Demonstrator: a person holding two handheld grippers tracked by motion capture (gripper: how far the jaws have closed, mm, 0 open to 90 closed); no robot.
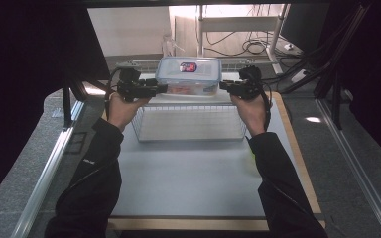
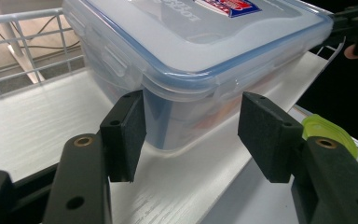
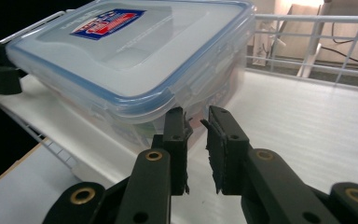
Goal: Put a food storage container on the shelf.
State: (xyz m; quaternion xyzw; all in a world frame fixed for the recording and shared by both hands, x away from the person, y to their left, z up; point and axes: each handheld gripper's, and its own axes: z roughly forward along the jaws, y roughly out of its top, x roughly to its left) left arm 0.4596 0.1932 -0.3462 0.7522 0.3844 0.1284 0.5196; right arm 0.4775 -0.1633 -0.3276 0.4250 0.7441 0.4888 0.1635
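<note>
A clear plastic lunch box (image 1: 188, 74) with a blue-edged lid and a red and blue label sits on a white shelf board (image 2: 37, 121) above a wire basket (image 1: 188, 124). My left gripper (image 1: 161, 88) is at the box's left end. In the left gripper view, this gripper (image 2: 191, 126) is open, its pads on either side of a corner of the box (image 2: 191, 46) without touching it. My right gripper (image 1: 225, 86) is at the box's right end. Seen from its own camera, the right gripper (image 3: 196, 121) has its jaws nearly together just below a corner of the box (image 3: 135, 56), with nothing visibly between them.
The white wire basket stands at the far middle of the grey table mat (image 1: 188, 183), with a wire rail (image 3: 307, 42) behind the shelf. A yellow-green round piece (image 2: 328, 133) lies beyond my left gripper's right jaw. Dark frames and cables flank the table.
</note>
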